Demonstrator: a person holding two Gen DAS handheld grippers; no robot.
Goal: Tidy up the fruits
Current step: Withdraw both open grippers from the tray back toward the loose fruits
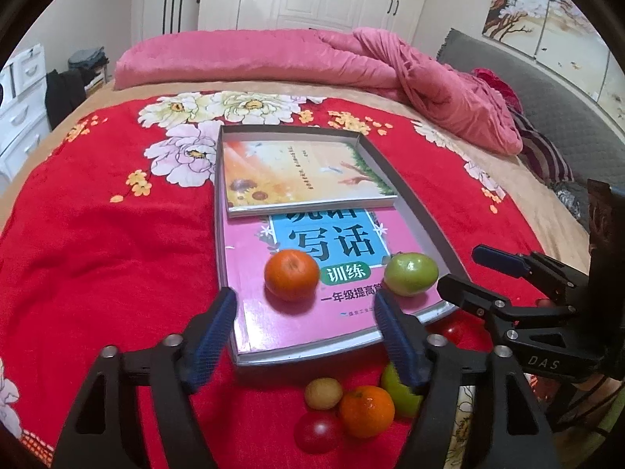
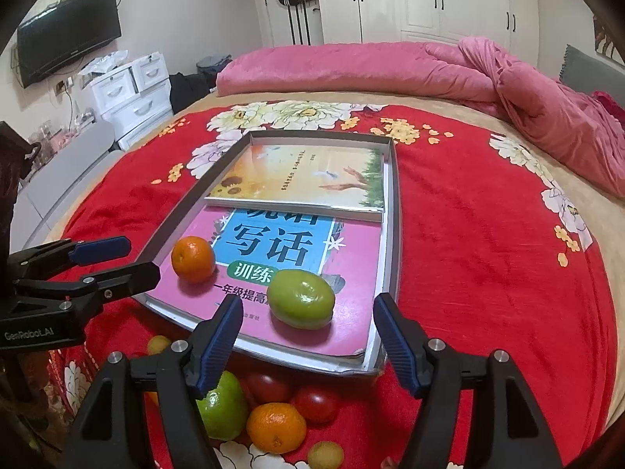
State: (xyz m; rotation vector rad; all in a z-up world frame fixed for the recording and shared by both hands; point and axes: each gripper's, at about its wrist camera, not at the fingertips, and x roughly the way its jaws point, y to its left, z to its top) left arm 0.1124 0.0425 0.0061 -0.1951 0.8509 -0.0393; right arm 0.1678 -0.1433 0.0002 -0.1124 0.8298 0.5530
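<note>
A shallow grey tray (image 1: 420,215) (image 2: 392,211) on the red bed cover holds two books. An orange (image 1: 291,274) (image 2: 193,259) and a green fruit (image 1: 411,273) (image 2: 301,299) rest on the pink book in the tray. My left gripper (image 1: 304,305) is open and empty, just short of the orange. My right gripper (image 2: 306,312) is open and empty, its fingers either side of the green fruit and short of it. Loose fruits lie before the tray: an orange (image 1: 366,411) (image 2: 276,427), a green fruit (image 1: 398,391) (image 2: 222,406), red tomatoes (image 1: 318,432) (image 2: 316,404) and a small yellow fruit (image 1: 323,392) (image 2: 325,455).
A flowered red blanket (image 1: 97,242) (image 2: 488,254) covers the bed. A rumpled pink duvet (image 1: 429,82) (image 2: 527,93) lies at the far side. The right gripper shows in the left wrist view (image 1: 465,269); the left gripper shows in the right wrist view (image 2: 133,260).
</note>
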